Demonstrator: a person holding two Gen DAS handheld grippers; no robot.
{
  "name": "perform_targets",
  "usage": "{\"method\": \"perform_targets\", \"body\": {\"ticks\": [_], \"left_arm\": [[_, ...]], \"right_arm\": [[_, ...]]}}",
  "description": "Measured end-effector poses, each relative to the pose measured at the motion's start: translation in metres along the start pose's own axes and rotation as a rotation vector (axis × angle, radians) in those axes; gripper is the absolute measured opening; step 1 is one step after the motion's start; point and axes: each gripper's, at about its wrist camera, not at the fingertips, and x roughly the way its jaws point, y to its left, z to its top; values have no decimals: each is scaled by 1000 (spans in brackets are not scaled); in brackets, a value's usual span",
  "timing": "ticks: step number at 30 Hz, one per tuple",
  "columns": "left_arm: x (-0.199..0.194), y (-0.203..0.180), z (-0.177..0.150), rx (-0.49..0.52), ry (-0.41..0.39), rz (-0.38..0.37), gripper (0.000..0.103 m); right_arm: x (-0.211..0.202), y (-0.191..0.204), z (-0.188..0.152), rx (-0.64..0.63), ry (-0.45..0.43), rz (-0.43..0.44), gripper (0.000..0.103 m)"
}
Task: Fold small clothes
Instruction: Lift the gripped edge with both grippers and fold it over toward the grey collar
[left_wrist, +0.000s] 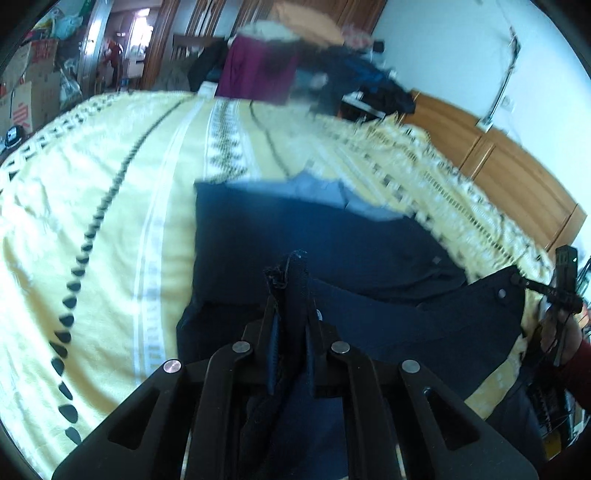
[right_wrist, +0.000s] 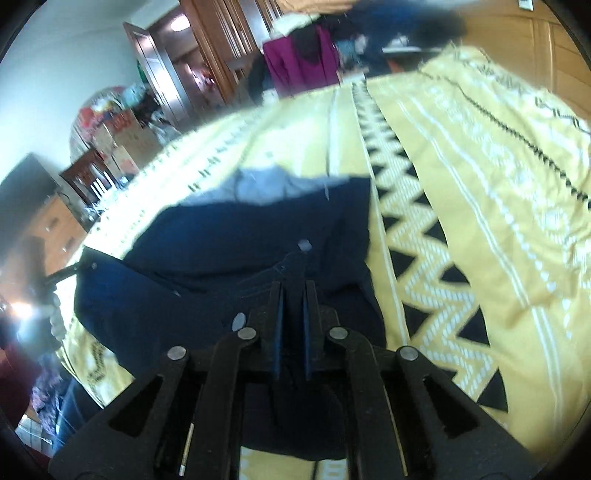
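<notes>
Navy cloth, soft and matte, makes up the small garment (left_wrist: 332, 236) lying on the bed, over a yellow bedspread (left_wrist: 110, 192) woven with white bands and black triangles. A pale blue lining (left_wrist: 317, 188) shows at its far edge. The left hand-held gripper (left_wrist: 291, 295) pinches a bunched navy hem between narrow black fingers. The right hand-held gripper (right_wrist: 293, 291) clamps another fold of the same garment, a small white tag (right_wrist: 304, 244) just beyond its tips. Motion blur smears the purple clothing pile (left_wrist: 258, 70) behind the bed, and the fisheye rim cuts off the room's corners.
</notes>
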Motion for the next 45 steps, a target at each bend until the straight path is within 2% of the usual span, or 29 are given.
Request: {"method": "perform_targets", "body": {"ticks": [4, 8, 13, 18, 19, 21, 22, 24, 27, 29, 32, 34, 37, 40, 42, 45], "left_arm": [[-17, -7, 42, 24, -64, -19, 10], [-8, -6, 92, 66, -98, 17, 10], [41, 19, 152, 50, -92, 53, 10], [111, 63, 182, -12, -51, 116, 5], [121, 74, 180, -39, -40, 116, 5], [153, 99, 173, -94, 24, 119, 5], [171, 113, 165, -111, 63, 161, 4], [186, 121, 152, -133, 109, 152, 4], [190, 111, 143, -74, 143, 130, 5], [188, 101, 146, -35, 146, 109, 14], [189, 87, 156, 9, 132, 89, 21], [198, 77, 158, 43, 180, 123, 21], [232, 76, 145, 69, 291, 171, 21], [243, 74, 140, 86, 295, 188, 23], [246, 77, 142, 61, 294, 195, 25], [250, 77, 140, 69, 298, 201, 15]], "right_arm": [[2, 3, 40, -15, -51, 27, 8], [25, -11, 82, 2, -79, 26, 8], [82, -36, 129, -6, -61, -3, 8], [147, -64, 154, -22, -10, -47, 8], [173, -75, 153, -1, 52, -20, 8], [206, -90, 141, 24, 120, -48, 8], [229, -97, 129, 39, 188, -54, 8], [248, -107, 109, 64, 239, -81, 10], [244, -116, 100, 124, 204, -34, 13], [242, -119, 99, 142, 196, -22, 13], [239, -116, 99, 132, 194, -23, 14], [237, -118, 100, 129, 194, -19, 16], [240, -121, 102, 127, 194, -19, 16], [242, -118, 103, 104, 194, -27, 18], [242, -115, 103, 84, 191, -41, 18], [242, -108, 102, 63, 179, -70, 12]]}}
